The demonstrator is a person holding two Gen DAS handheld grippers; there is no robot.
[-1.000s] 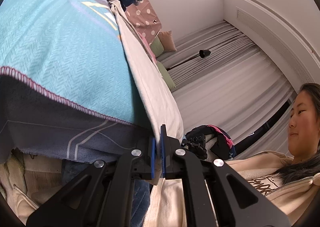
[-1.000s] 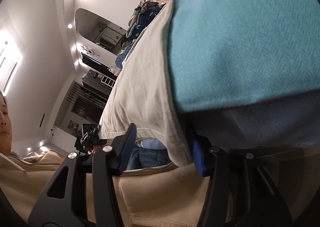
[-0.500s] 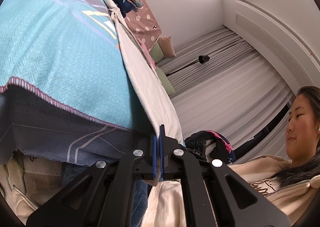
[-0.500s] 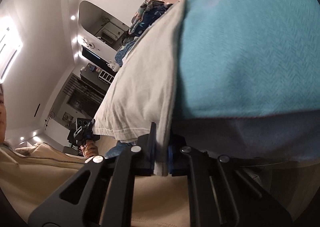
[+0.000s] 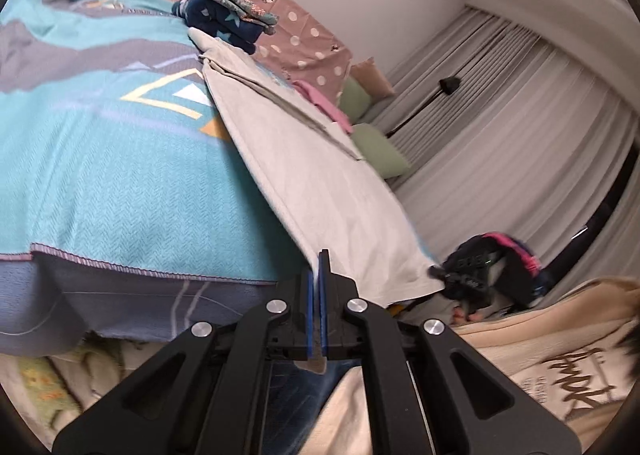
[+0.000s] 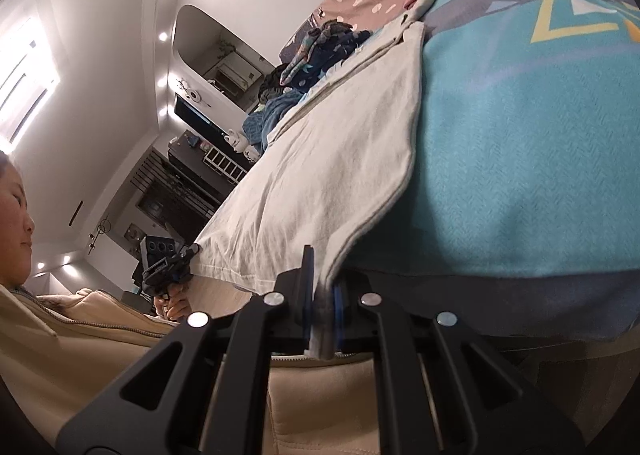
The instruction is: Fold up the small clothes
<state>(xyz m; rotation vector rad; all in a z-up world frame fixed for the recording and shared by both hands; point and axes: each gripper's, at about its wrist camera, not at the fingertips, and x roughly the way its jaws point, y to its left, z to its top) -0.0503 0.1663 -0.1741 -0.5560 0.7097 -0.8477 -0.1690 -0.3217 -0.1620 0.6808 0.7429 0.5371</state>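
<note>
Grey curtains (image 5: 500,115) fill the right of the left wrist view, and a turquoise patterned blanket (image 5: 100,159) covers the bed across its left half. On that blanket lies a cream-white garment (image 5: 320,175), spread from the upper centre down to the lower centre of the frame. The left tongs (image 5: 318,295) are clenched on its near hem, with a bit of cloth poking out below the blue pads. In the right wrist view the garment (image 6: 332,175) runs from upper centre to lower centre, and the right tongs (image 6: 320,295) are clamped on its other near corner. A dark star-print bundle (image 5: 224,19) sits at the upper centre, beyond the garment. A person in a beige hoodie (image 6: 80,335) fills the lower left of the right wrist view.
</note>
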